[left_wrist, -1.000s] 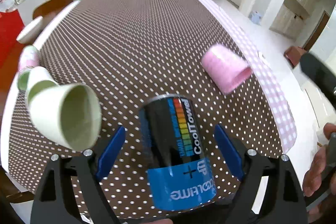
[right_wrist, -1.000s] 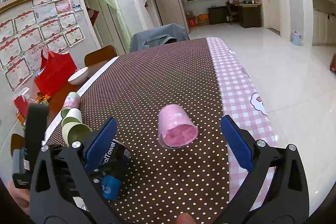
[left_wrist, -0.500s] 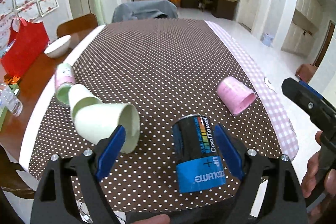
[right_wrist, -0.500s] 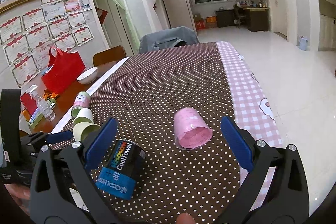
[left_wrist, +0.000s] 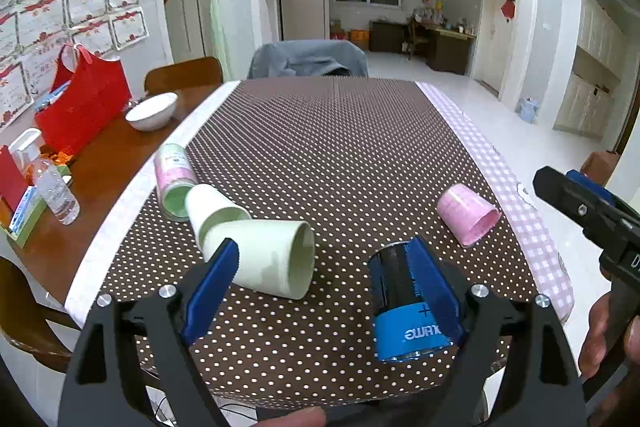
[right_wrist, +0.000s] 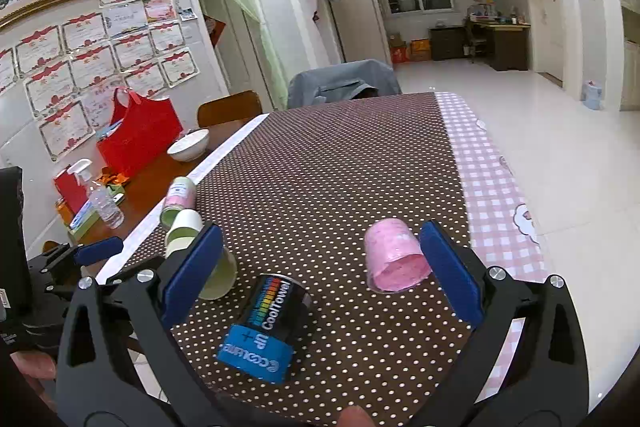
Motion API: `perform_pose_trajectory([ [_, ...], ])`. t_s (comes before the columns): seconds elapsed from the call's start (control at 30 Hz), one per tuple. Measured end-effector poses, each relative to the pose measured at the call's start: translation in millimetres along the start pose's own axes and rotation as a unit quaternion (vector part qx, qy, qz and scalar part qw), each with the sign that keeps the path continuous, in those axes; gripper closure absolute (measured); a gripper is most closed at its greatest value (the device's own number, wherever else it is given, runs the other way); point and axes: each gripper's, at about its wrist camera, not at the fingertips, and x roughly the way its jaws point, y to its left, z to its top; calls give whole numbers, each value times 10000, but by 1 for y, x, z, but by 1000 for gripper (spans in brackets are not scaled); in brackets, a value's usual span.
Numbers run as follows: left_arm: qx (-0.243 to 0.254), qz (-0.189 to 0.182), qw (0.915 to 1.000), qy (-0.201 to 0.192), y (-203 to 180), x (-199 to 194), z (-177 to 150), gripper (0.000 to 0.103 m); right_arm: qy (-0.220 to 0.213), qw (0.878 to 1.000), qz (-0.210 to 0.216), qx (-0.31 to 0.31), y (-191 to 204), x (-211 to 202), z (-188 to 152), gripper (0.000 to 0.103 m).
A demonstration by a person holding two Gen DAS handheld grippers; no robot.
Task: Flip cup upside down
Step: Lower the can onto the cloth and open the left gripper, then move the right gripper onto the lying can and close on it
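A pink cup (left_wrist: 468,213) lies on its side on the dotted tablecloth, also in the right wrist view (right_wrist: 396,261). A pale green cup (left_wrist: 264,257) lies on its side with a second one nested behind it (left_wrist: 208,203); both show in the right wrist view (right_wrist: 188,231). A black and blue can (left_wrist: 404,301) lies near the front edge, also in the right wrist view (right_wrist: 268,323). My left gripper (left_wrist: 324,283) is open and empty above the green cup and can. My right gripper (right_wrist: 316,271) is open and empty, held back above the front edge.
A pink and green tin (left_wrist: 174,177) lies at the left of the cloth. On the wooden side table stand a white bowl (left_wrist: 152,111), a red bag (left_wrist: 82,103) and a spray bottle (left_wrist: 54,189). A chair with grey cloth (left_wrist: 308,61) is at the far end.
Both grippers have pulled back and risen, so more of the table and room shows. The left gripper has shifted left off the can. The cups and can have not moved.
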Motion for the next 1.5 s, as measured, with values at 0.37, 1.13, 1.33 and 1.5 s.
perform_pose_trajectory([
  [0.37, -109, 245, 9984, -489, 14, -31, -4, 18, 223, 9992, 313, 55, 9, 1, 0, 6],
  [1.13, -298, 563, 9941, -877, 42, -46, -22, 18, 1052, 9935, 416, -158, 40, 29, -16, 6],
  [1.33, -262, 577, 9943, -854, 44, -43, -23, 18, 1462, 9878, 523, -116, 43, 46, -26, 6],
  [1.5, -89, 581, 9951, -789, 43, -37, -25, 18, 1779, 9829, 470, -65, 40, 62, -30, 6],
])
